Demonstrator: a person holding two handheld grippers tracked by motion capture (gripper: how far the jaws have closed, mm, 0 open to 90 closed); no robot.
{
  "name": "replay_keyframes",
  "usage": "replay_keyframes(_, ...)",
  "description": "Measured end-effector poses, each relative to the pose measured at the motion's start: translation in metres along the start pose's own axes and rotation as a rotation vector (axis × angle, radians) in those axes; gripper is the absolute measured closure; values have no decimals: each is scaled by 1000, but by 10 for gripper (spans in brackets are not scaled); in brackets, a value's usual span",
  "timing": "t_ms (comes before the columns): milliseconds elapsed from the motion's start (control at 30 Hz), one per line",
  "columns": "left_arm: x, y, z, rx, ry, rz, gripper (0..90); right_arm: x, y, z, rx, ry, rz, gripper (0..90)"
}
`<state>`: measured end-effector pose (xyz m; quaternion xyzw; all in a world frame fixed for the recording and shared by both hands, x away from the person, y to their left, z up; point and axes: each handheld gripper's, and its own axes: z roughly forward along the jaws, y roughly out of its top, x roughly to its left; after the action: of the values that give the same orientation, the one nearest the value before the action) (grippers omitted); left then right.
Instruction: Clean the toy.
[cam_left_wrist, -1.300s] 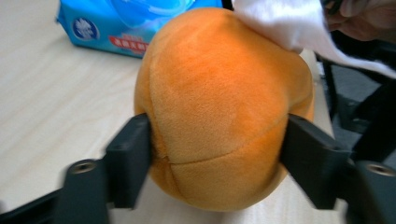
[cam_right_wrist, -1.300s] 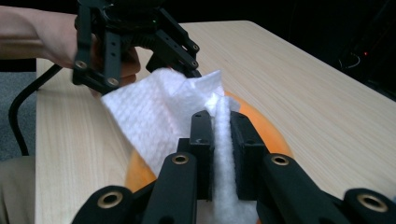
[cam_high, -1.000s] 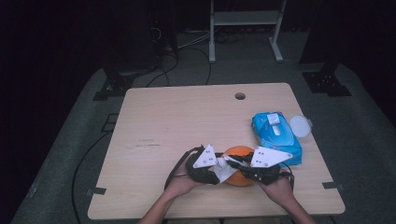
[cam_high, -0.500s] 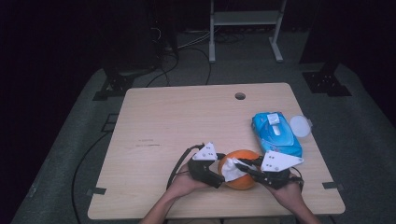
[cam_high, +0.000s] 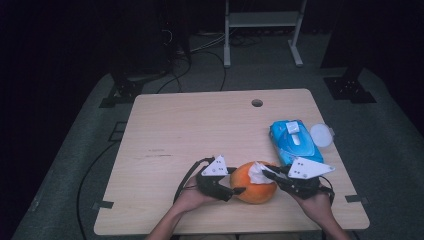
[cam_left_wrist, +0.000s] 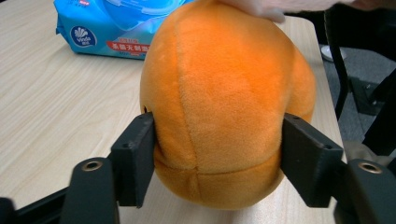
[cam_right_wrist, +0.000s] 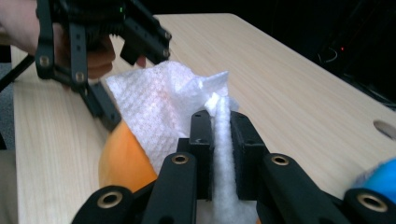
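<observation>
Orange plush between left jaws, Vinda wipes pack behind

1. An orange plush ball lies near the worktop's front edge.
2. The left tool touches the ball's left side; its jaws have just been closing.
3. The right tool pinches a white wipe on top of the ball.
4. A blue wipes pack lies behind, and a white lid is beside it.
</observation>
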<state>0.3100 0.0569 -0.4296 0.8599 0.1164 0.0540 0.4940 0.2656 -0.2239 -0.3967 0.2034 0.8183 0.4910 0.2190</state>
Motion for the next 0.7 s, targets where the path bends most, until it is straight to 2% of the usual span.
replay_keyframes(100, 0, 5, 2, 3, -34, -44, 214, 2, -5, -2, -7, 0, 13, 801)
replay_keyframes(167, -3, 8, 4, 1, -40, -48, 191, 5, -3, 0, -14, 16, 22, 801)
replay_keyframes(267, -4, 9, 4, 11, -36, -49, 193, 11, 2, 7, -15, 35, 6, 801)
replay_keyframes(333, -5, 9, 4, 8, -25, -32, 225, 14, 6, 12, -38, 68, 11, 801)
replay_keyframes(467, -8, 8, 2, 14, -7, 50, 321, 21, 19, 25, -49, 125, -10, 799)
replay_keyframes(533, -7, 5, -1, 18, -4, 56, 344, 21, 23, 29, -41, 125, -25, 799)
replay_keyframes(600, -4, 2, -3, 23, -5, 65, 358, 14, 22, 29, -42, 112, -7, 798)
replay_keyframes(700, -1, -1, -4, 22, -10, 49, 351, 4, 15, 22, -37, 81, 17, 798)
